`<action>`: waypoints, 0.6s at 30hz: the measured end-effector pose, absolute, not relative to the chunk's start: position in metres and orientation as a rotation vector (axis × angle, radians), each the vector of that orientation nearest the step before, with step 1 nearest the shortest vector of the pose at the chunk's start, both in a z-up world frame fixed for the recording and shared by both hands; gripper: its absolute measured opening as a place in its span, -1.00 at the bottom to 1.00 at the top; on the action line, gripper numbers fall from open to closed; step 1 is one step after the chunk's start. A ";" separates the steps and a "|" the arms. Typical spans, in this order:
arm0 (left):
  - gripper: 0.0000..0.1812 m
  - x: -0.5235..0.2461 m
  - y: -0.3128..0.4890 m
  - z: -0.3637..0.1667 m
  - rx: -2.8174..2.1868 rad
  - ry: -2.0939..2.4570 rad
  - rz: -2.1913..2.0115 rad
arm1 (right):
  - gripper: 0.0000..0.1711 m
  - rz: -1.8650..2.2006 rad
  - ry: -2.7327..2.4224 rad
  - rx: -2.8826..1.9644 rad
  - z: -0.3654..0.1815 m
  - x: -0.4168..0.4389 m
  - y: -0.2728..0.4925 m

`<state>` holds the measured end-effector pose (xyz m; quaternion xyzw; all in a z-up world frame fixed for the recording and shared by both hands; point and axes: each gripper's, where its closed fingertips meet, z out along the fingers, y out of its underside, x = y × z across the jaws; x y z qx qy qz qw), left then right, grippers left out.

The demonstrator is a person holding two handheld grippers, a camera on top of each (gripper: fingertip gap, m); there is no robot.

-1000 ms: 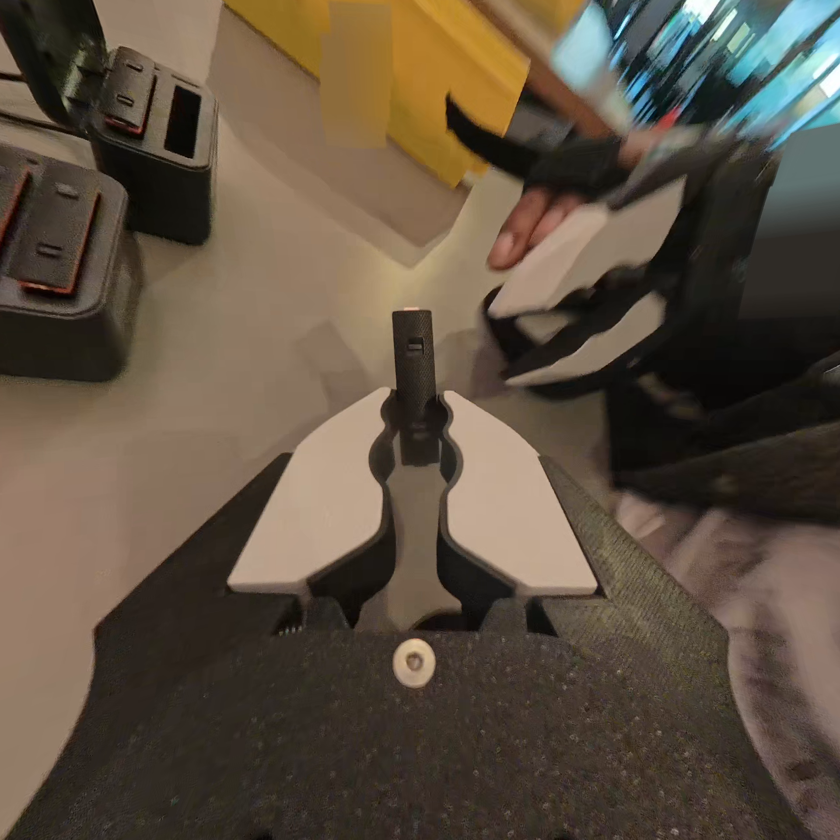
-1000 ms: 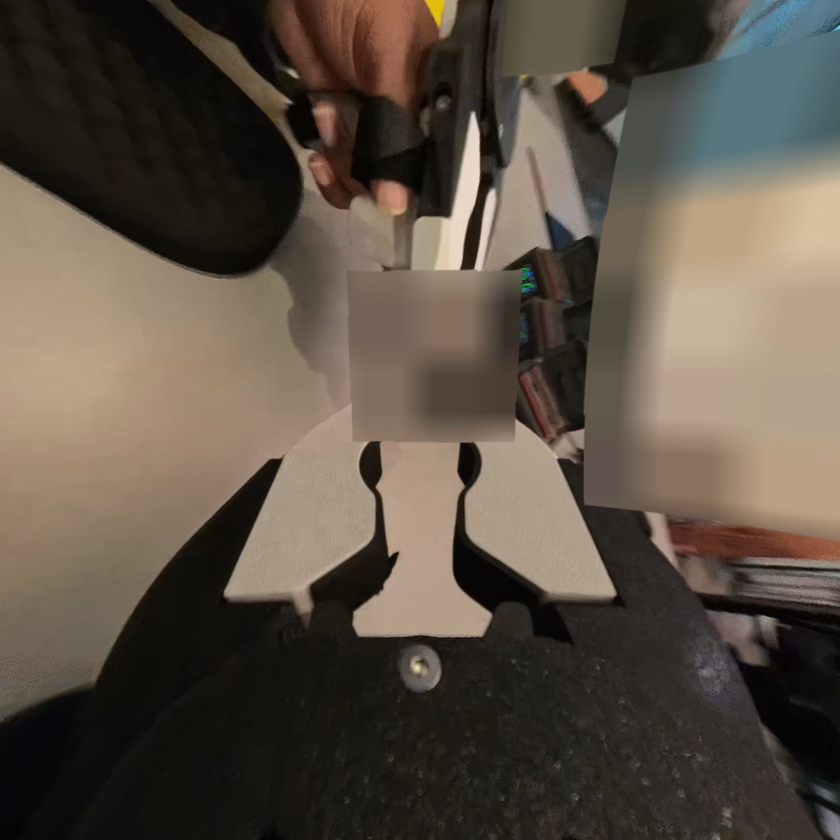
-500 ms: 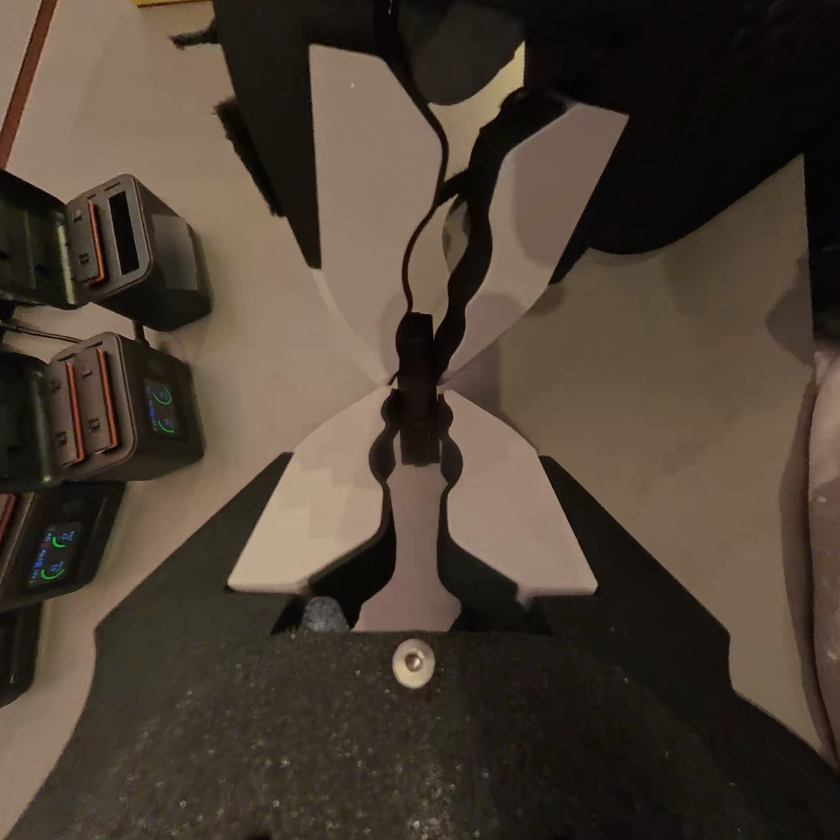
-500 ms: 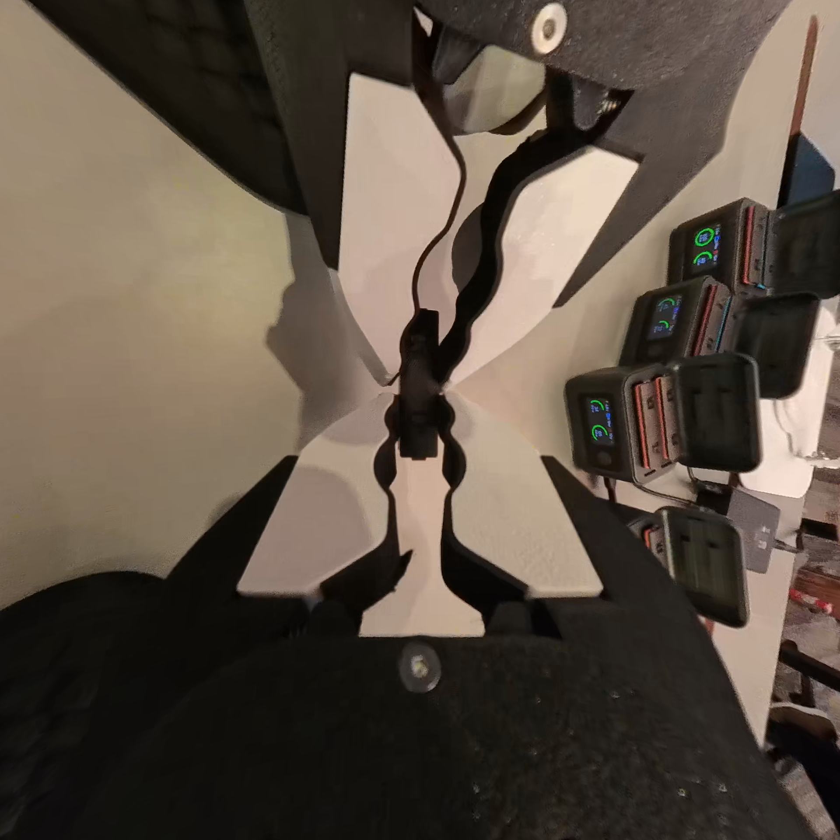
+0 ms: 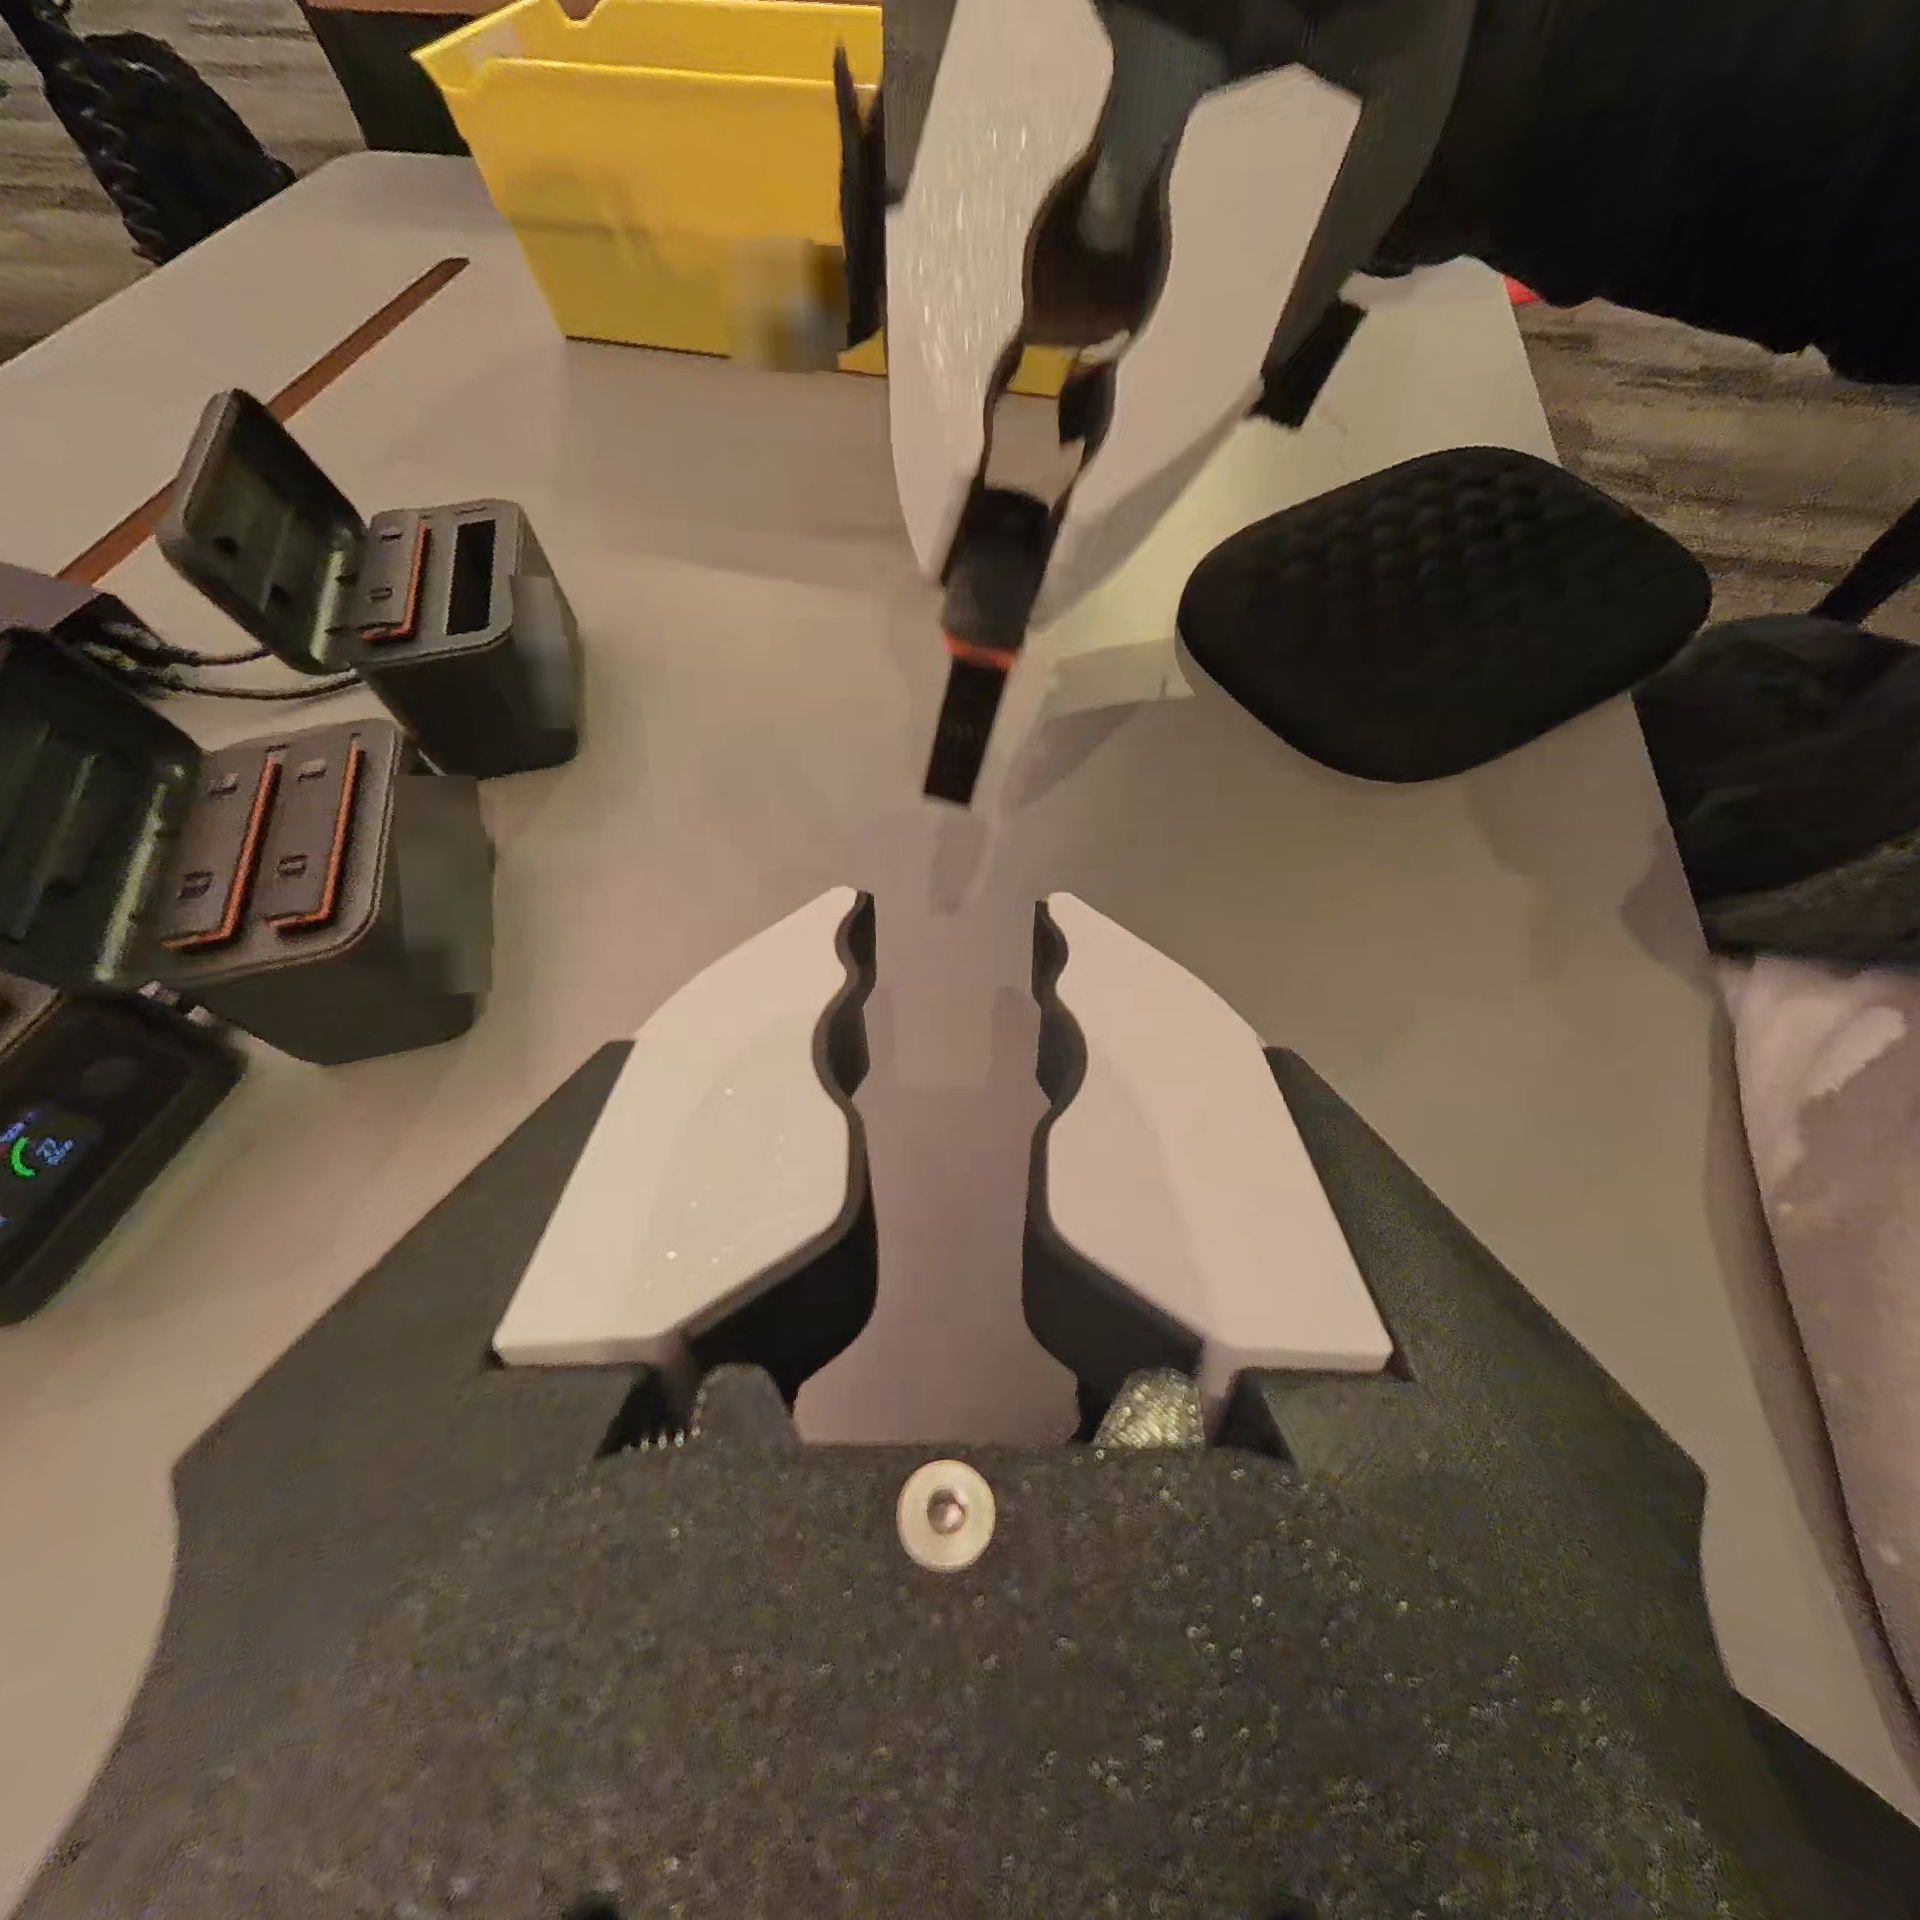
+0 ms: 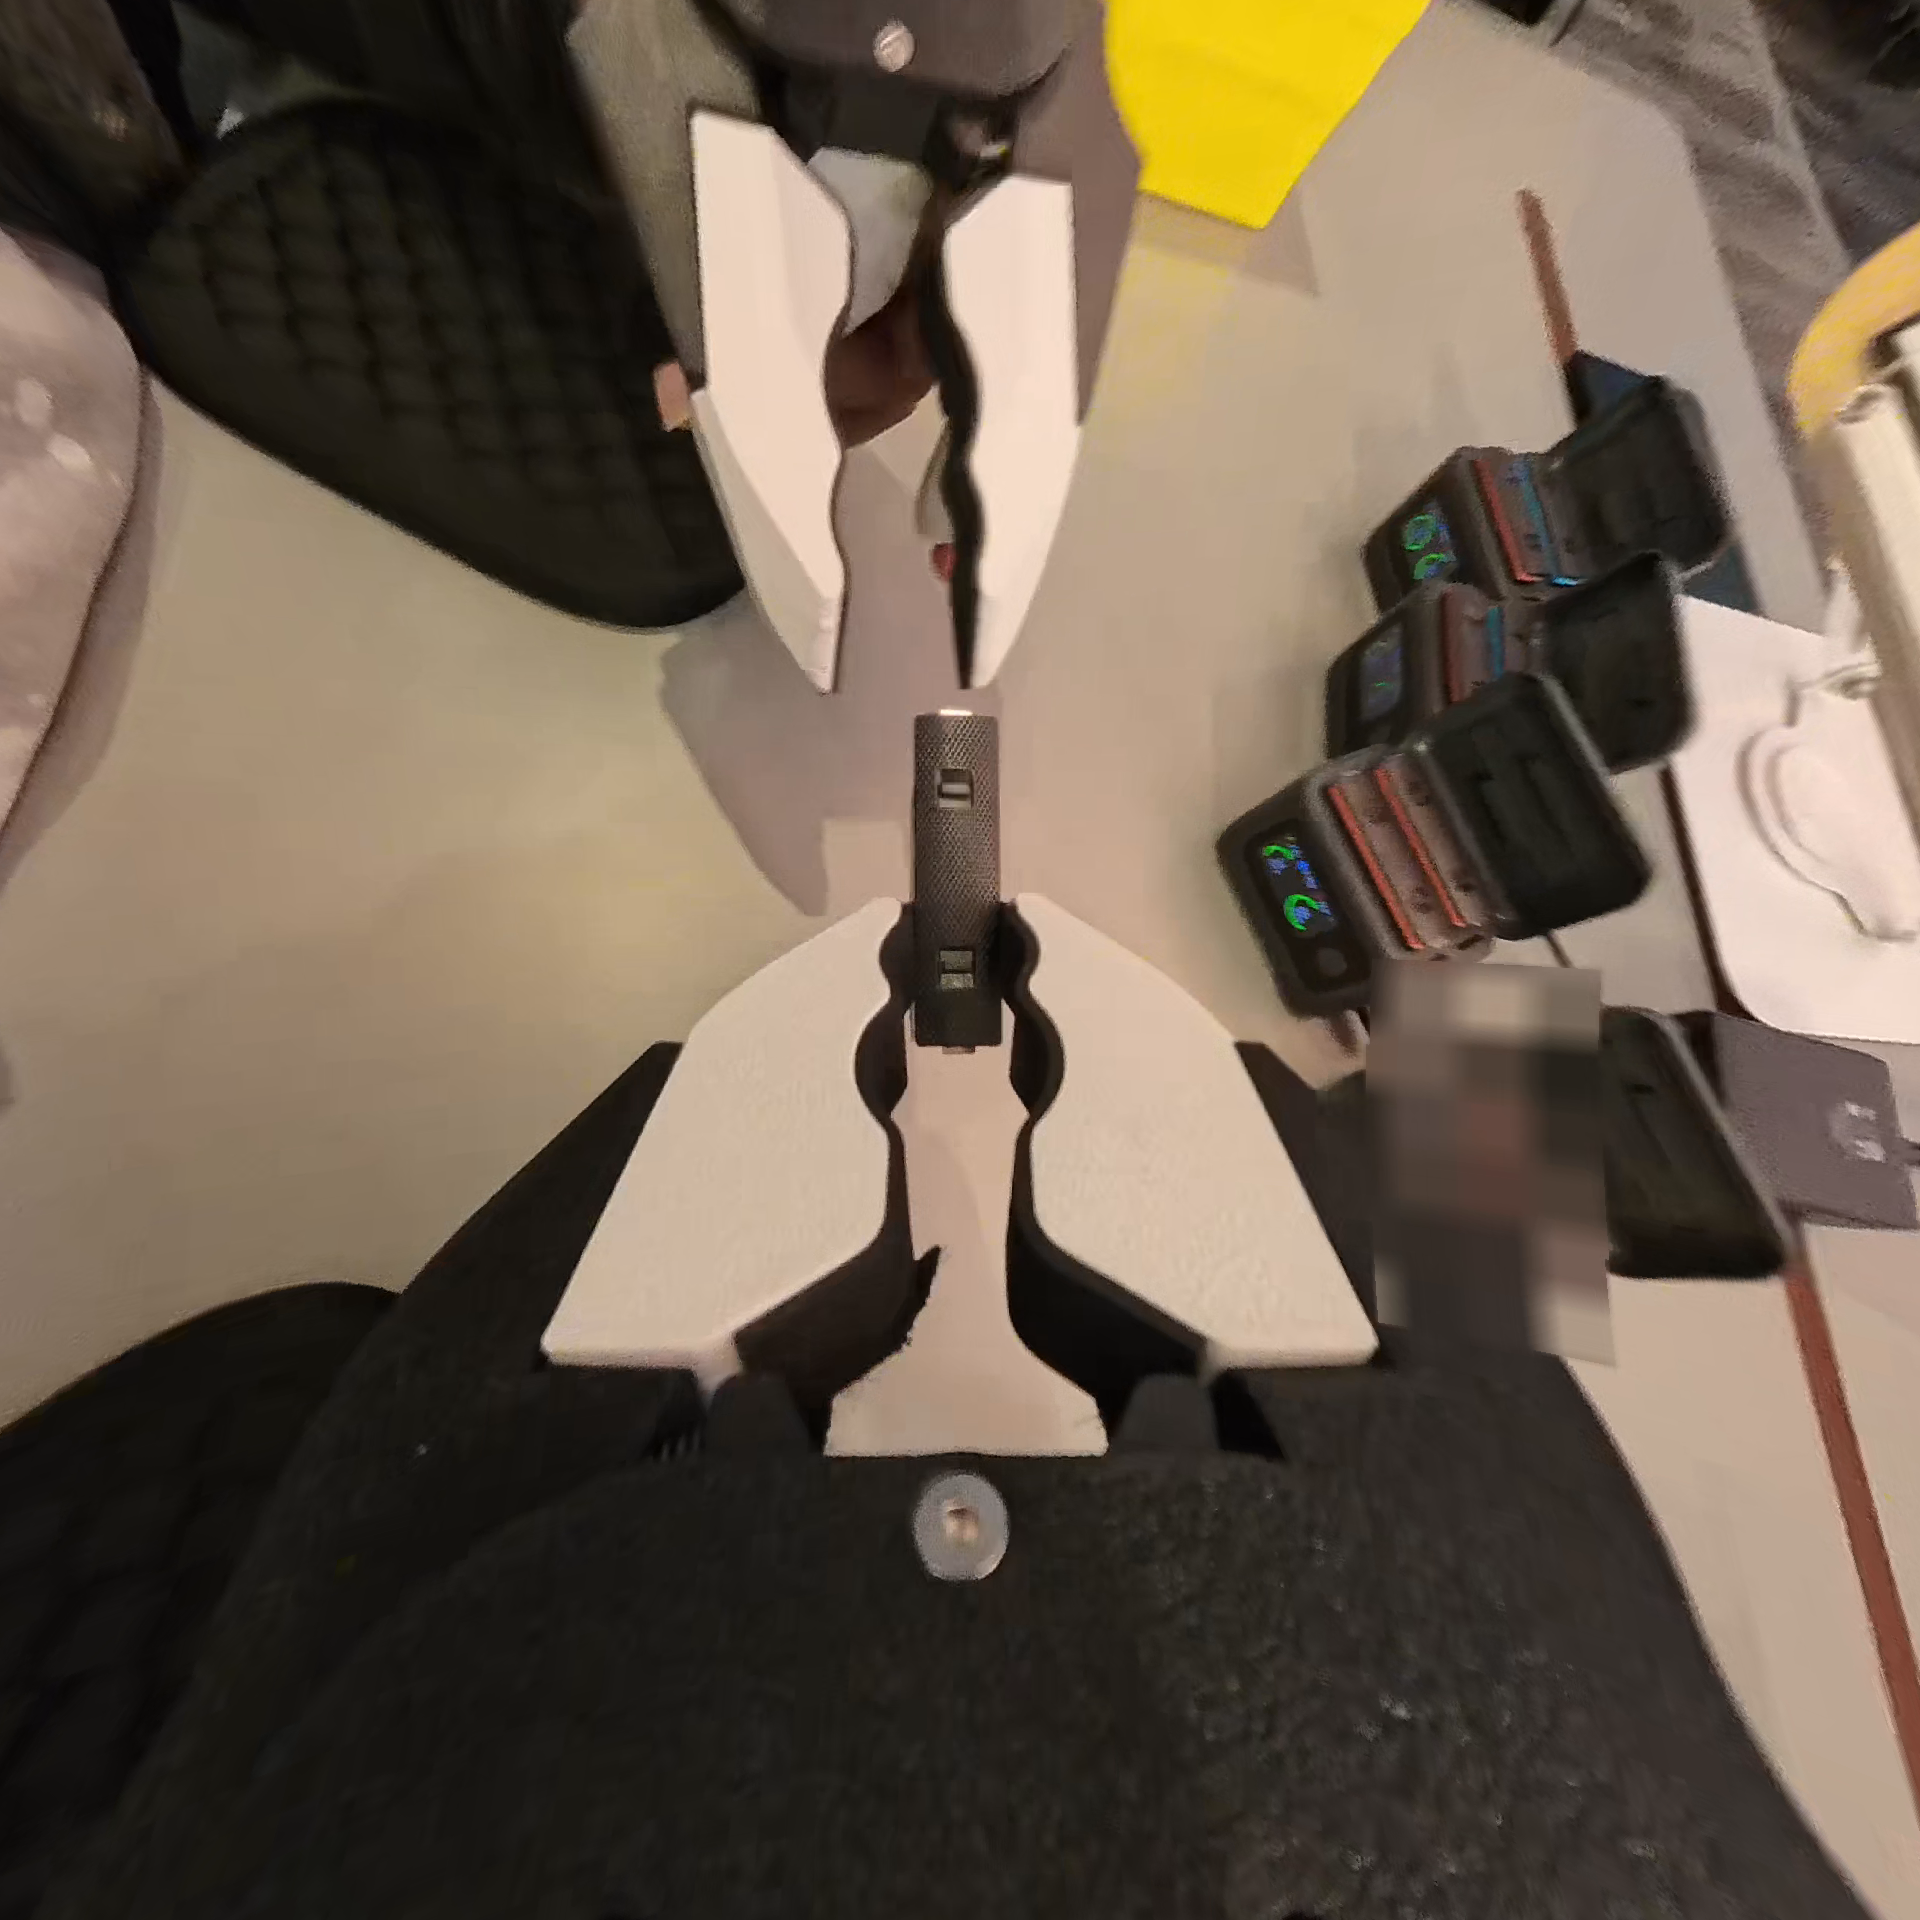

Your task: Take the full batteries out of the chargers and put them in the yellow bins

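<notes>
My right gripper (image 6: 956, 914) is shut on a black knurled battery (image 6: 954, 831) that sticks out past its tips. The left wrist view shows it from ahead, the right gripper (image 5: 992, 566) pointing down with the battery (image 5: 971, 696), which has an orange ring. My left gripper (image 5: 951, 914) is open and empty, just short of the battery's end; it shows opposite in the right wrist view (image 6: 899, 681). A yellow bin (image 5: 665, 177) stands at the back of the table. Open black chargers (image 5: 457, 634) (image 5: 312, 883) sit at the left, holding orange-edged batteries.
A black quilted pad (image 5: 1444, 613) lies on the table to the right. More chargers with lit green displays (image 6: 1351, 904) (image 6: 1455, 665) stand in a row. The yellow bin (image 6: 1226, 104) is behind the left gripper. A grey padded seat edge (image 5: 1829, 1195) is at the right.
Half a second ago both grippers were shut on the battery, tip to tip. Now my left gripper has opened and drawn back, and the battery stays in my right gripper.
</notes>
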<state>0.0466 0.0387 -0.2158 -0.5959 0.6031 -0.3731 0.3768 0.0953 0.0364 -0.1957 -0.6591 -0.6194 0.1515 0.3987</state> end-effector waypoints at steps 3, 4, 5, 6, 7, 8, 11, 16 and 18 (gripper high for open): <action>-0.69 0.047 0.042 -0.222 -1.545 1.522 -0.978 | -0.83 0.327 -1.532 -1.664 -0.179 0.114 0.057; -0.70 0.047 0.042 -0.224 -1.548 1.519 -0.981 | -0.83 0.301 -1.532 -1.659 -0.173 0.121 0.065; -0.70 0.048 0.042 -0.227 -1.551 1.518 -0.983 | -0.83 0.277 -1.536 -1.655 -0.168 0.129 0.073; -0.70 0.048 0.042 -0.230 -1.554 1.523 -0.989 | -0.83 0.256 -1.546 -1.656 -0.163 0.136 0.082; -0.70 0.048 0.041 -0.233 -1.560 1.530 -1.000 | -0.83 0.239 -1.563 -1.661 -0.160 0.143 0.091; -0.71 0.048 0.041 -0.236 -1.569 1.531 -1.003 | -0.83 0.223 -1.584 -1.666 -0.158 0.149 0.100; -0.73 0.048 0.043 -0.236 -1.575 1.520 -1.011 | -0.83 0.191 -1.672 -1.675 -0.158 0.165 0.125; -0.77 0.046 0.044 -0.233 -1.573 1.492 -1.046 | -0.83 0.210 -1.831 -1.678 -0.171 0.174 0.154; -0.77 0.046 0.043 -0.234 -1.584 1.493 -1.077 | -0.83 0.234 -1.885 -1.685 -0.178 0.174 0.162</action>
